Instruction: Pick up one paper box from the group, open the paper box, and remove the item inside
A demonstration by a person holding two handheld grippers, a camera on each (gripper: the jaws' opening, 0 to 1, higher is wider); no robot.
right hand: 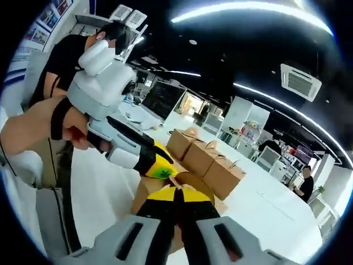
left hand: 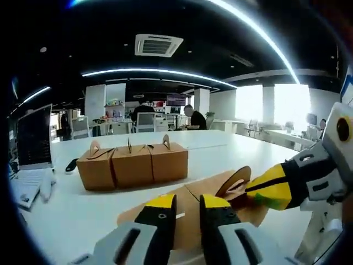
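Three shut brown paper boxes (left hand: 132,163) (right hand: 204,157) stand in a row on the white table (left hand: 220,143). A fourth paper box (left hand: 193,212) (right hand: 146,190) lies close in front of me with its top flaps spread. My left gripper (left hand: 188,203) (right hand: 157,165) has its jaws a narrow gap apart, closed on that box's near edge. My right gripper (right hand: 177,193) (left hand: 265,193) comes in from the right in the left gripper view. It is shut on the box's rounded handle flap (left hand: 237,179) (right hand: 193,181).
A laptop (left hand: 33,138) stands at the table's left edge with a white cloth-like thing (left hand: 45,185) and a small black object (left hand: 71,164) near it. A person's arm (right hand: 33,132) holds the left gripper. Desks, chairs and people fill the office behind.
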